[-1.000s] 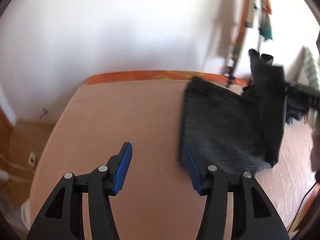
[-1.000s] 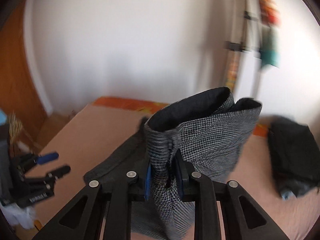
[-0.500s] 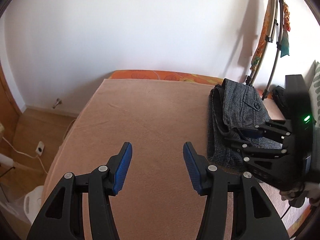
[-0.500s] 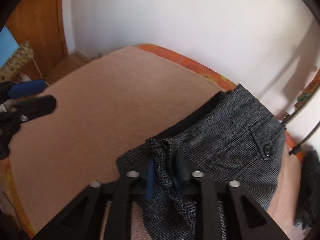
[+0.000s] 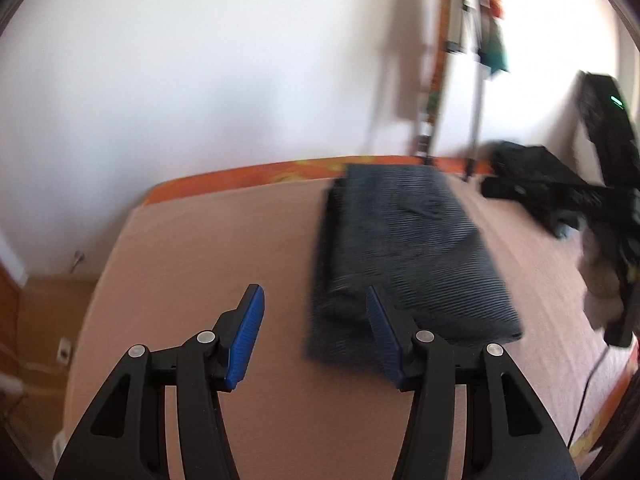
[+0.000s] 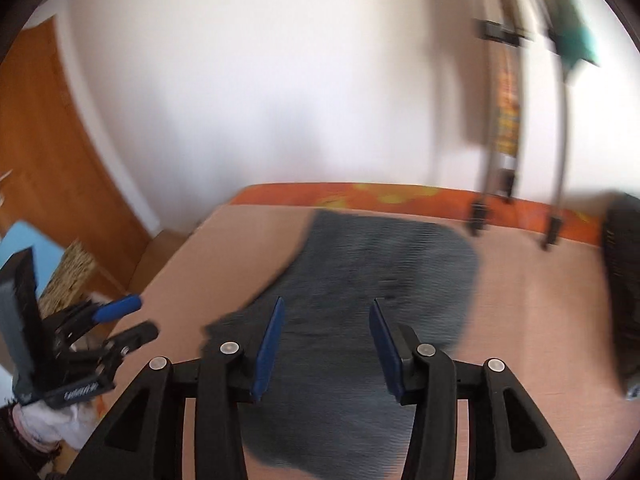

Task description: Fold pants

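The grey checked pants (image 5: 404,248) lie folded into a flat rectangle on the salmon bed cover (image 5: 192,264); both views are motion-blurred. My left gripper (image 5: 314,336) is open and empty above the cover, its right finger over the pants' near left edge. My right gripper (image 6: 326,344) is open and empty, hovering above the pants (image 6: 360,280). The right gripper also shows in the left wrist view (image 5: 560,196) at the far right, and the left gripper shows in the right wrist view (image 6: 108,328) at the left edge.
A dark pile of clothes (image 5: 532,168) lies at the bed's far right. A folding frame with colourful fabric (image 6: 512,112) leans on the white wall. The orange patterned bed edge (image 6: 360,196) runs along the back. A wooden door (image 6: 52,152) stands left.
My right gripper has opened and let go of the pants, then lifted back. The pants now lie folded flat on the bed. My left gripper stayed open.
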The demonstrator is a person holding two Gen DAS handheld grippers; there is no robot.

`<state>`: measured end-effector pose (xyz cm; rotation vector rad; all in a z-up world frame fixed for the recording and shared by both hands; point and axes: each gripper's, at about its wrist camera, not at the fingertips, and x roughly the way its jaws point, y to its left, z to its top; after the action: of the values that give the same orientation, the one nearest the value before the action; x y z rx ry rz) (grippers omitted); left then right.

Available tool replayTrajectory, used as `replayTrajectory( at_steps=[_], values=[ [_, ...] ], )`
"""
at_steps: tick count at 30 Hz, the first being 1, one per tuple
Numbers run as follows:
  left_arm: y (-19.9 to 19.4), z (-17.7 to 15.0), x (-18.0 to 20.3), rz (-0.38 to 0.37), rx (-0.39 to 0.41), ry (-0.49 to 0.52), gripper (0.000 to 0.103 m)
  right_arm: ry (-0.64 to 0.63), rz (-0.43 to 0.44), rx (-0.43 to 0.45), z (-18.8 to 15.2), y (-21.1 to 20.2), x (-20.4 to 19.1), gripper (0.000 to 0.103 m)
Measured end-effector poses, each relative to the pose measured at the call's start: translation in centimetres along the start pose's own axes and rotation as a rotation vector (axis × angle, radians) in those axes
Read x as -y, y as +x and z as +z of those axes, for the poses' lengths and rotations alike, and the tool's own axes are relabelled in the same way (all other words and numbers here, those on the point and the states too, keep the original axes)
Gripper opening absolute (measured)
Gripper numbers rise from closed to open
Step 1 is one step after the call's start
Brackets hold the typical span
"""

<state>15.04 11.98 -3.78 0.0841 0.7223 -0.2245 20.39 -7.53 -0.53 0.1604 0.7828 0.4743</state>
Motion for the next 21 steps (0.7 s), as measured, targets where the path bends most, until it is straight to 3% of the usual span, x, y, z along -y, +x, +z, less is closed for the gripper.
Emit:
replayTrajectory(
  at_steps=[4,11,17,21],
  values=[
    [1.6,1.4,5.2,-0.059,0.003,0.116,0.052,-0.014,-0.014,-0.013,1.8,1.2,2.0,0.048],
    [5.4,0.3,12.5,-0.149,-0.047,0.305,0.052,-0.048,0.087,-0.116,4.8,5.8,3.3,0.045],
    [8.9,-1.9,12.9,-0.183,-0.153,0.305,0.052,-0.059,0.086,-0.183,4.7,10.5,3.7,0.044],
    [8.7,-2.5,12.6,-0.195,-0.143,0.309,0.053,-0.041,0.040,-0.200,4.5,12.4,3.7,0.038]
  ],
)
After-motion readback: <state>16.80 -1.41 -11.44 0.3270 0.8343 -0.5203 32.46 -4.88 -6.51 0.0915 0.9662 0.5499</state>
